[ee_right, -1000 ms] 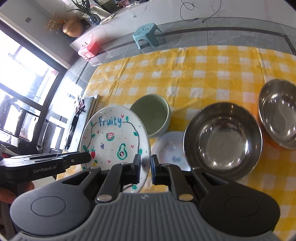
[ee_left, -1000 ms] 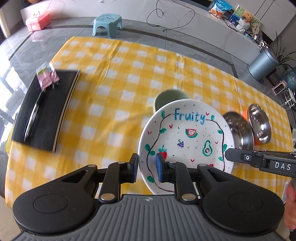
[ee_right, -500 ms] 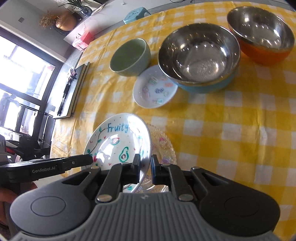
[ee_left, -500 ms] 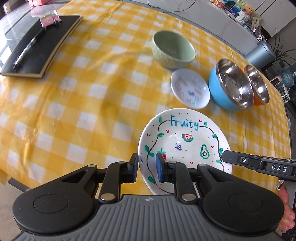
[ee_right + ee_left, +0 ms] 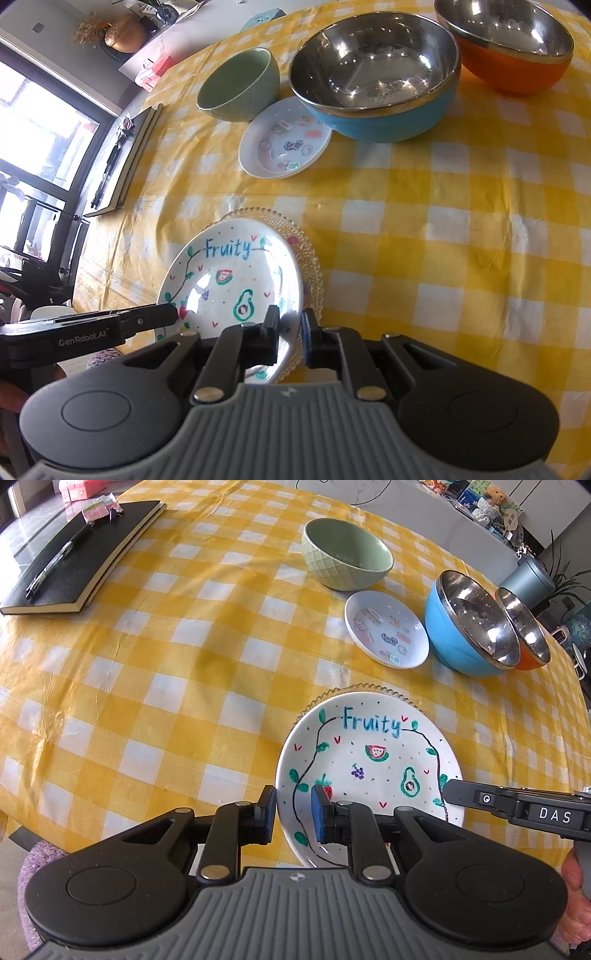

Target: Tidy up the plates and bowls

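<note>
A white plate painted with fruit and the word "Fruity" [image 5: 369, 768] [image 5: 229, 280] is held level by both grippers. My left gripper [image 5: 293, 805] is shut on its left rim. My right gripper [image 5: 290, 325] is shut on its right rim. Directly under it lies a clear glass plate with a beaded rim [image 5: 332, 696] [image 5: 310, 258], mostly covered; I cannot tell whether the two touch. Farther back stand a green bowl [image 5: 347, 554] [image 5: 240, 85], a small white saucer with stickers [image 5: 386, 629] [image 5: 284, 138], a blue steel-lined bowl [image 5: 469, 624] [image 5: 376, 74] and an orange one [image 5: 528, 635] [image 5: 509, 48].
A yellow checked tablecloth [image 5: 184, 664] covers the table. A black notebook [image 5: 81, 554] with a pen on it lies at the far left. The table's near edge runs just below the plates. A hand [image 5: 576, 904] shows at the lower right.
Both grippers have come down and back with the Fruity plate, from high over the bowls to just over the glass plate near the table's front edge. The grips are unchanged.
</note>
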The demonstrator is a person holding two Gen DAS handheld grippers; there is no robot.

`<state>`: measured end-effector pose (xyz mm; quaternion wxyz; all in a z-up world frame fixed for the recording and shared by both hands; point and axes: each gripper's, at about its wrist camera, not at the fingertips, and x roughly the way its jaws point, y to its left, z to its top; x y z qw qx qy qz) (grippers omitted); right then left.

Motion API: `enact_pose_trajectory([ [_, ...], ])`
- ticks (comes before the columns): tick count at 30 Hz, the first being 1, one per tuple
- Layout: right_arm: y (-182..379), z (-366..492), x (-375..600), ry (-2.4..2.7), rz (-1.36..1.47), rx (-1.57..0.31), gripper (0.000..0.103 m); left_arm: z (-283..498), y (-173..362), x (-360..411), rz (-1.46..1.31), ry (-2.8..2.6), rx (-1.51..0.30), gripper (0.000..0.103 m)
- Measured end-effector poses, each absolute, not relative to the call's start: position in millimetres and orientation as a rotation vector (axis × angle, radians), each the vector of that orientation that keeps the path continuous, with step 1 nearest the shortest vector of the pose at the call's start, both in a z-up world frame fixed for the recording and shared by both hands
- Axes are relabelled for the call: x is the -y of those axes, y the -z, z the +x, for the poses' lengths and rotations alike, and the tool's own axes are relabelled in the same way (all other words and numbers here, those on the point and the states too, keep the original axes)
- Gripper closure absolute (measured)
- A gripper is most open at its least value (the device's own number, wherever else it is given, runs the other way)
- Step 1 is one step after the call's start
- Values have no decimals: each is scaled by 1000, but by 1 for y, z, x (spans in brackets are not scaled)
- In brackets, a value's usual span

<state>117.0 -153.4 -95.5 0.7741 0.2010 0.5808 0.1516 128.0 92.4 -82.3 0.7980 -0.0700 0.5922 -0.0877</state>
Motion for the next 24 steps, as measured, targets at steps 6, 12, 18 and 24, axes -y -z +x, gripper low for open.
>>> enact_pose_trajectory([
  [6,92,115,146,-308,364,-1210,92,127,85,-87,-125,173,-1247,81],
  [12,90,110,138,-289,280,-1156,91,126,87,-85,-123,164,-1233,81],
  [18,91,103,124,-260,168,-1098,89,124,88,-83,-112,164,-1223,81],
  [24,97,96,111,-248,53,-1051,91,123,88,-85,-114,164,-1205,81],
])
